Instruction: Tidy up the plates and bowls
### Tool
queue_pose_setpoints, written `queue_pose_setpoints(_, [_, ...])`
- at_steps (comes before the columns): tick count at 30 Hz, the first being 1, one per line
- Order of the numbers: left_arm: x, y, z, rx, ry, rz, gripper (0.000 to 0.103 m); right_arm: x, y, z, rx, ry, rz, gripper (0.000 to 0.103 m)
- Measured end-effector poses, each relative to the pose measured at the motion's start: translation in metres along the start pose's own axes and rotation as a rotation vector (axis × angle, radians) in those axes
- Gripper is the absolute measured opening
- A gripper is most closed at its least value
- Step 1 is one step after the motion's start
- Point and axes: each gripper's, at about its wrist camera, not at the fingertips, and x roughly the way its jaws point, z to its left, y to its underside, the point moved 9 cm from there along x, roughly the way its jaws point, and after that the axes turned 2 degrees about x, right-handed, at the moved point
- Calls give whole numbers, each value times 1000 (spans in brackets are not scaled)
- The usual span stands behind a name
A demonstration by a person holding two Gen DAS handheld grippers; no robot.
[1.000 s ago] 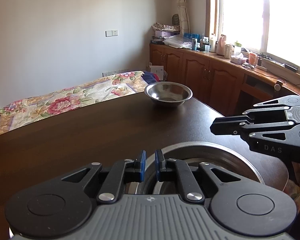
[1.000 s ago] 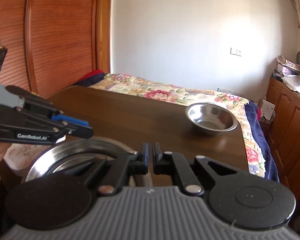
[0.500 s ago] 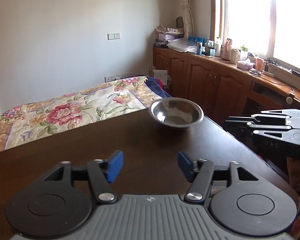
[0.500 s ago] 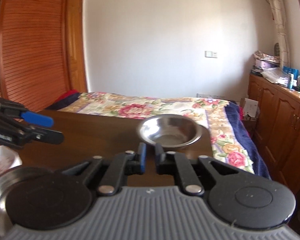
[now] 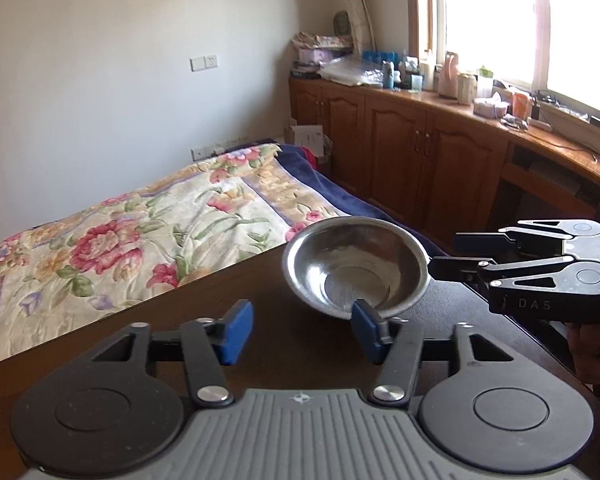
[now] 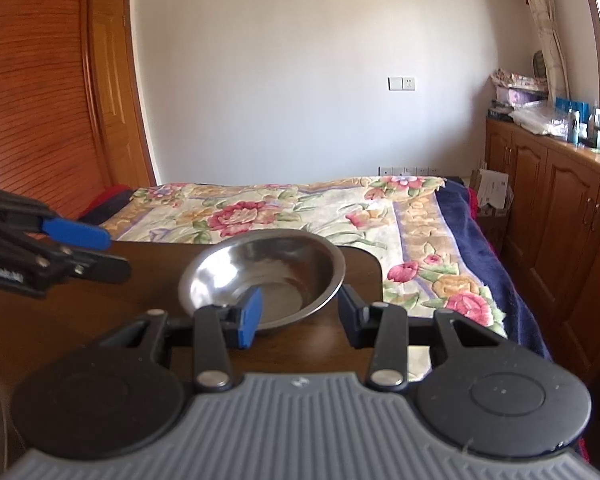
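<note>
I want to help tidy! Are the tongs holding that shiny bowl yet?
No, nothing is held. Both the left tongs and right tongs are open beside the metal bowl, not gripping it.

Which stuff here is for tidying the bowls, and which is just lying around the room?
For the job:
- metal bowl on the brown table
- left tool, open
- right tool, open, around the bowl's near rim

Just lying about:
- flowery bedspread
- bottles and boxes on the window counter
- wooden cupboards
</note>
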Motion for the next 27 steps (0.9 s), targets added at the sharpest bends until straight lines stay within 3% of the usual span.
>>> queue_pose_setpoints(12, [57, -12, 3, -57, 36, 74, 42, 18, 10, -20, 127, -71, 71, 43])
queue_pose_setpoints(18, [77, -12, 6, -85, 44, 115, 35, 23, 11, -23, 168, -102, 91, 38])
queue_pose_setpoints(23, [86, -7, 7, -128, 71, 145, 28, 25, 8, -20, 187, -127, 96, 26])
queue_pose_setpoints(27, [86, -8, 7, -155, 78, 150, 19, 24, 8, -17, 194, -133, 101, 24])
